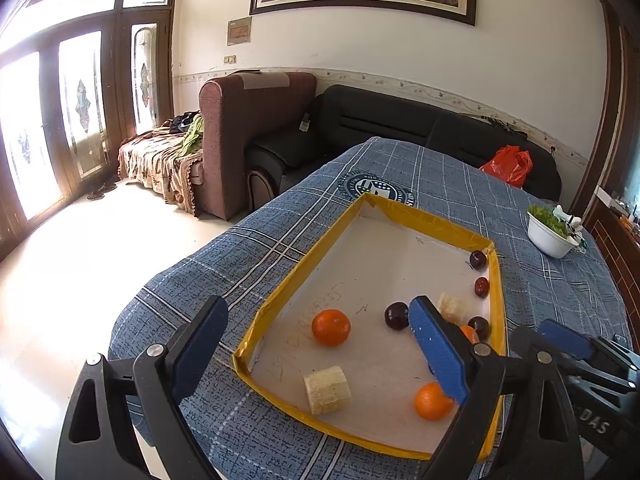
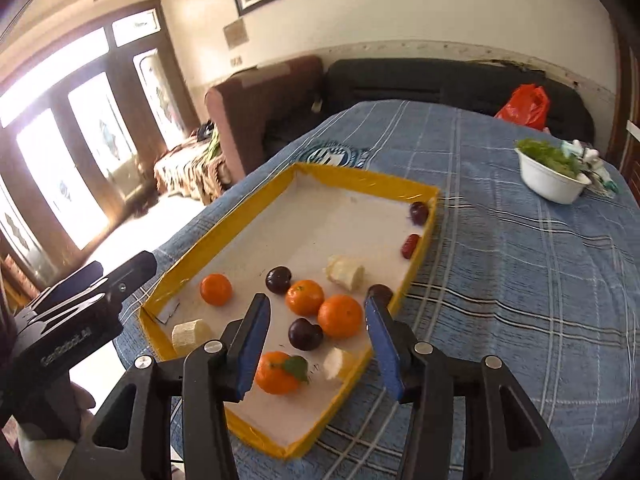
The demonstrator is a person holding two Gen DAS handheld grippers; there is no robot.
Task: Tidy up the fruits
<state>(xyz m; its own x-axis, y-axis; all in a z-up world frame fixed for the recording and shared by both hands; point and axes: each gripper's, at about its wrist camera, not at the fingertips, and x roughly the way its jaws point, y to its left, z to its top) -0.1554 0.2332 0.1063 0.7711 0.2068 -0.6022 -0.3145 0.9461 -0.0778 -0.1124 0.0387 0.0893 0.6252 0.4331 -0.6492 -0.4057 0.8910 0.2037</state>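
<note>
Fruit lies loose in the yellow-rimmed tray (image 2: 216, 232): oranges, dark plums and banana pieces, mixed together. The right gripper (image 2: 316, 340) hangs over the near end with its jaws partly apart and nothing between the pads. Just ahead of its tips sit a plum (image 2: 305, 334) and an orange (image 2: 340, 316), touching each other; the leafed orange (image 2: 277, 373) lies below, close by the left finger. The left gripper (image 1: 316, 354) hangs wide and empty, with a banana piece (image 1: 327, 389) below between its fingers and another orange (image 1: 331, 327) just ahead.

To do this step well, I judge the right hand should single out one fruit, widen enough to clear it, and come down squarely so the pads close on its middle without nudging its neighbour. Round fruit will likely roll if clipped off-centre.
</note>
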